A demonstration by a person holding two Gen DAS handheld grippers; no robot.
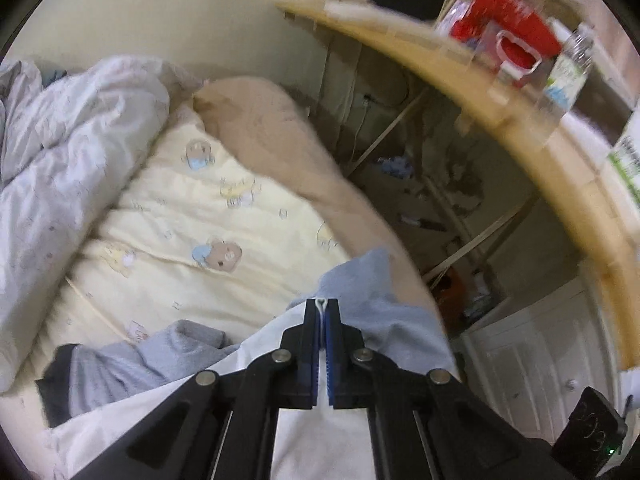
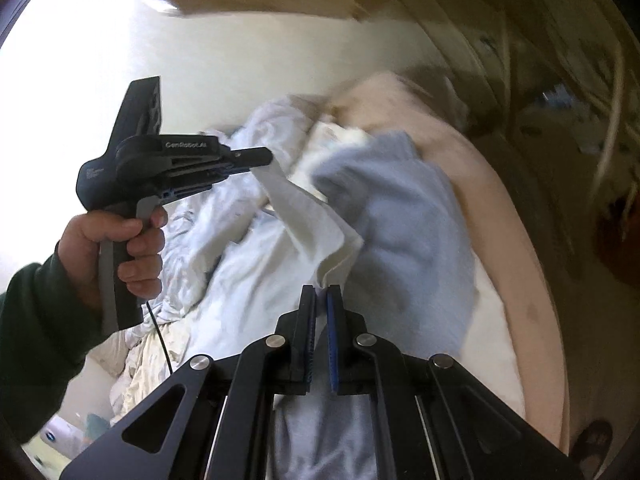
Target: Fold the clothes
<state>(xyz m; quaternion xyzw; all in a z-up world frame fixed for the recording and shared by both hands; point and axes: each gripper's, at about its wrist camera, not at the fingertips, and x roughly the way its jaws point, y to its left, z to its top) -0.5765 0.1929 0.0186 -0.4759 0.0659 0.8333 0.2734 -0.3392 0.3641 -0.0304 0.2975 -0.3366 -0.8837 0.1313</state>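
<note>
Dim indoor light; wall blown-out white; desk smeared by motion blur; fisheye edges bend, dark corners.

White lettering reading "CenRobot.AI" is showing on the side of the left tongs, seen from the right wrist. Labels on the bottle and red packet on the bench are too blurred to read.

My grippers black, pads blue. Garment pale blue outside, white lining. Sheet cream, bear print. Duvet white-grey. Sleeve dark green.
</note>
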